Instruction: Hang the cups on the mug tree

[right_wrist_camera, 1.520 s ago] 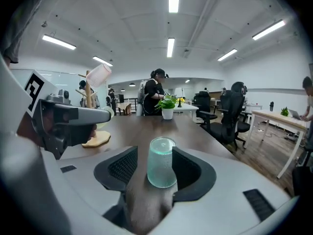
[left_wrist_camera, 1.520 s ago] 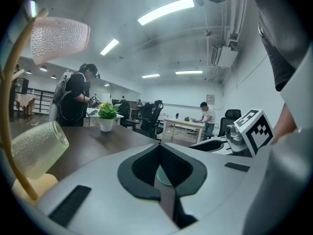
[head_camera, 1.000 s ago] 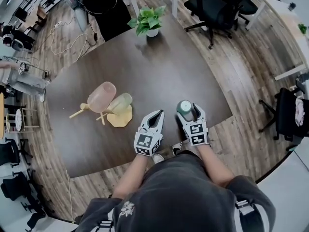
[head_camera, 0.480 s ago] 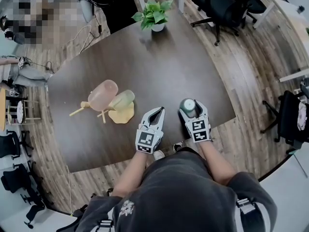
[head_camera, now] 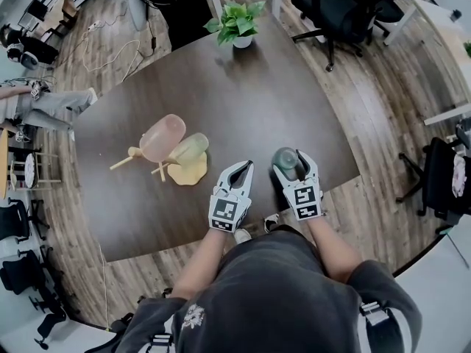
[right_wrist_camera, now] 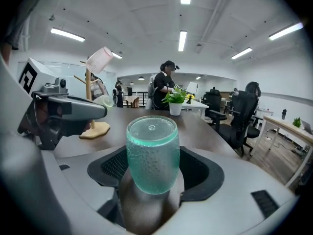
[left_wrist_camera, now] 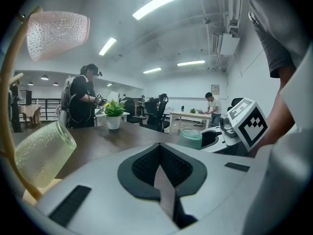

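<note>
1. my left gripper (head_camera: 237,170) and my right gripper (head_camera: 293,165) are sitting side by side over the near edge of the dark table (head_camera: 243,101), close to each other but not touching.
2. off to the left of both, the wooden mug tree (head_camera: 185,173) is standing upright on its flat pale base, well apart from my grippers.
3. a pink cup (head_camera: 162,137) is hanging tilted on an upper arm of the mug tree, and a yellow-green cup (head_camera: 190,147) is hanging tilted on a lower arm just beside it.
4. in the left gripper view the pink cup (left_wrist_camera: 57,33) is showing high at the left edge and the yellow-green cup (left_wrist_camera: 41,155) low at the same edge, with the curved wooden stem running between them.
5. i am keeping nothing in the left gripper: its jaws are pressing together, pad against pad, and pointing out across the table.
6. just to its right, i am clamping the right gripper around a teal cup (right_wrist_camera: 151,153). the two jaws are squeezing its lower part from either side.
7. the teal cup is standing upright between the jaws with its closed base facing up. i cannot tell whether its lower end is touching the table.
8. a potted plant (head_camera: 237,22) is sitting at the far end of the table, and a black office chair (head_camera: 331,13) is standing on the floor beyond the table, farther right.
</note>
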{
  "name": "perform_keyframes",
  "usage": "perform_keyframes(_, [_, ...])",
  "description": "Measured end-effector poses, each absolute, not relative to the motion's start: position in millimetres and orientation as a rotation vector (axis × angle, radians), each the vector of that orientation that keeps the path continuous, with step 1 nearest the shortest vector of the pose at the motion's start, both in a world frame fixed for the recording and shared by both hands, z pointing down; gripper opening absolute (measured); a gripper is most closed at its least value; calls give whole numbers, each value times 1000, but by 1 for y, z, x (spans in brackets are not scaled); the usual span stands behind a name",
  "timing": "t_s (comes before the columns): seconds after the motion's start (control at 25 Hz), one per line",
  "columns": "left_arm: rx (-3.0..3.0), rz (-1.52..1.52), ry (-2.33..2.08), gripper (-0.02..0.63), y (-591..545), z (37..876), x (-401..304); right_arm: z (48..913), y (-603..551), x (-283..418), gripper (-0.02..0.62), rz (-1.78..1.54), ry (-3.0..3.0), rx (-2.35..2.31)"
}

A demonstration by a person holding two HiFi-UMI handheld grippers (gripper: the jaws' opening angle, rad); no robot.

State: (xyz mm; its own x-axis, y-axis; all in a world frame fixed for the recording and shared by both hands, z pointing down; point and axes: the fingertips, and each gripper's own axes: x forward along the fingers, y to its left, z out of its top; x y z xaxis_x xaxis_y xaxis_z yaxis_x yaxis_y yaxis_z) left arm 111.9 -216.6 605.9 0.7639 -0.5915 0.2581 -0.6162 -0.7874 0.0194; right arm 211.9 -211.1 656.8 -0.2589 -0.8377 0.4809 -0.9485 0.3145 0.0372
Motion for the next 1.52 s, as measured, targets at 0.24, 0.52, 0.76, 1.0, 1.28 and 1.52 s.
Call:
perform_keyframes(0.24, [2866,331,-1036,8,-208,589,95,622,-205,198,342,247,-2227,1646])
perform_keyframes(0.52, [2868,292,-1100,8,-195,576,60,583,-201,168,342,141,-2296,1651])
perform_keyframes(0.76, [2817,269,-1243,8,-195,560,13,556,-202,122,342,73,-2381,1609])
perform_keyframes(1.0, [2817,232,-1318,8,-183,551,-25,533,-199,74,342,9,-2465,1544])
perform_keyframes(1.28, [2782,212,-1451,8,-173,540,-68,505,-198,28,342,-38,-2581,1472])
perform_keyframes(1.52, [2684,193,-1598,8,-166,534,-114,482,-200,-17,342,-99,-2675,1379])
